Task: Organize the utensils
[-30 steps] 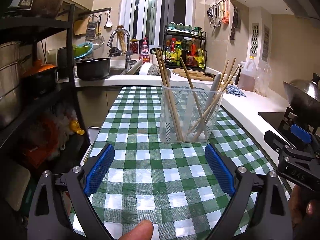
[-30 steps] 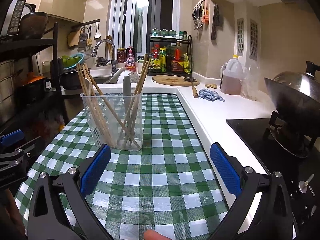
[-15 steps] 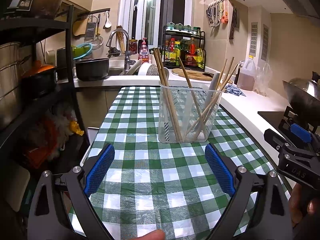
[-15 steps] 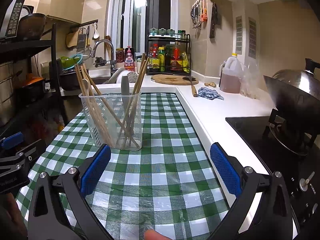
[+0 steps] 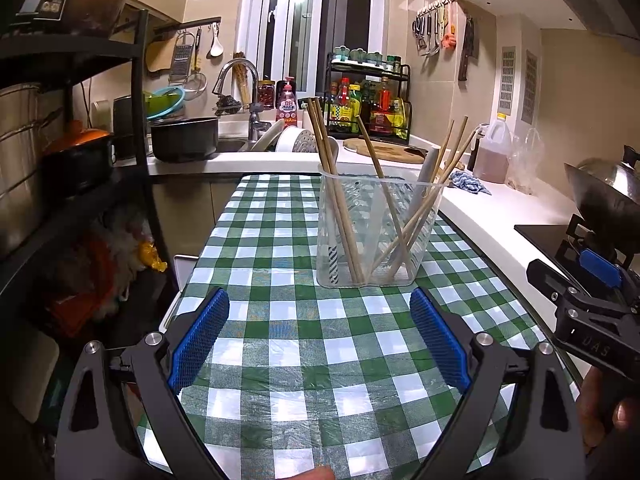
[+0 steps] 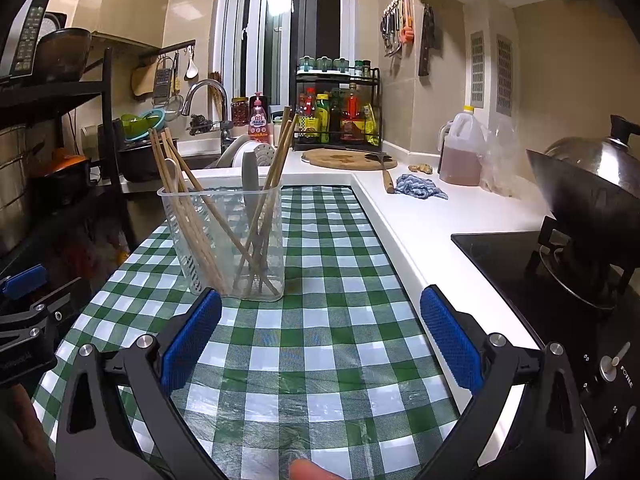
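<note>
Chopsticks (image 5: 340, 184) upright, tips splayed outward

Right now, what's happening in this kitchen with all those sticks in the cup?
A person holds a hand-held gripper in each hand over a checked tablecloth. Both the left hand-held gripper and the right hand-held gripper are open and hold nothing. In front of them stands a clear plastic cup with wooden chopsticks leaning inside it, along with a grey utensil handle. Nothing is being touched at this moment.

Chopsticks (image 5: 340, 208) in holder (image 5: 376, 236) on tablecloth (image 5: 280, 344)
</note>
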